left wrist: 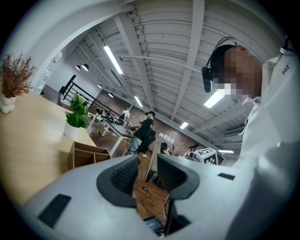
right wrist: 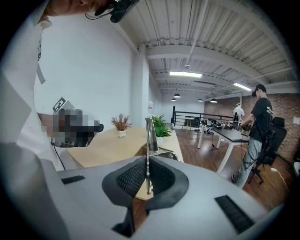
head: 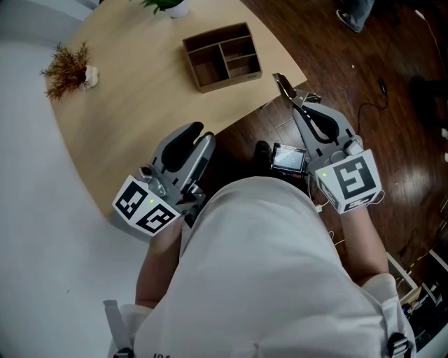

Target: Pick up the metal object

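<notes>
A thin flat metal object [head: 283, 85] is clamped between the jaws of my right gripper [head: 303, 112], held in the air just off the table's near right edge. In the right gripper view the metal object [right wrist: 150, 136] stands upright as a narrow shiny strip, rising out of the shut right gripper [right wrist: 148, 177]. My left gripper [head: 198, 134] hovers over the table's near edge, close to the person's body. In the left gripper view the left gripper [left wrist: 146, 171] is open with nothing between its dark pads.
A wooden divided organiser [head: 222, 56] sits on the light wooden table [head: 133, 98] at the far right. A dried plant in a white pot [head: 70, 70] stands at the left, a green potted plant [head: 168, 5] at the back. Cables lie on the dark floor [head: 371, 91].
</notes>
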Motion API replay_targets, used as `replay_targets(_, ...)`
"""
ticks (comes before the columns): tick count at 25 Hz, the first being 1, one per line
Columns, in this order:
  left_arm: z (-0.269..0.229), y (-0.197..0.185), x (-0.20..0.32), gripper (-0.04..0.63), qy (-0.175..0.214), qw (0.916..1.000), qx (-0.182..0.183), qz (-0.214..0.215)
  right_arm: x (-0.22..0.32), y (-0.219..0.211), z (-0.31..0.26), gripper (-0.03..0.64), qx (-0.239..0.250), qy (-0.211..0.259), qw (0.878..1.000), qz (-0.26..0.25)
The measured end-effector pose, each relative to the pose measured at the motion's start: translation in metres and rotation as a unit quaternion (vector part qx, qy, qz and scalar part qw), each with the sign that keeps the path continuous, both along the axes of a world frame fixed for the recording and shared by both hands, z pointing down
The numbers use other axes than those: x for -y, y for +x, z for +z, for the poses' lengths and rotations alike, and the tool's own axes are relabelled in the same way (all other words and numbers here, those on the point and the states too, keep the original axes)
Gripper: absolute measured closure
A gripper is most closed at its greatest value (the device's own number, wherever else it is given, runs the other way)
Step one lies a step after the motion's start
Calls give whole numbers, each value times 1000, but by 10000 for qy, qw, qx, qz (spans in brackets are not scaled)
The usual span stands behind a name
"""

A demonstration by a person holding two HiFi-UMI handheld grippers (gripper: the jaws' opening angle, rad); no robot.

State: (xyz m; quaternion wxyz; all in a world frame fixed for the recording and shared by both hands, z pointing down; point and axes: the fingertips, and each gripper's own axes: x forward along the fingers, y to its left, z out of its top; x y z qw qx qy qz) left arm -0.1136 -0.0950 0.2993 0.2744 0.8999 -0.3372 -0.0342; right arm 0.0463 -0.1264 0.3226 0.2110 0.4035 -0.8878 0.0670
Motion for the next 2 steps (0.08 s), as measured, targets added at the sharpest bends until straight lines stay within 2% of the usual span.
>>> replay_targets(2, 0, 0, 2, 489, 10, 10000, 4, -6, 2, -1, 0, 607, -3, 10, 10000, -13)
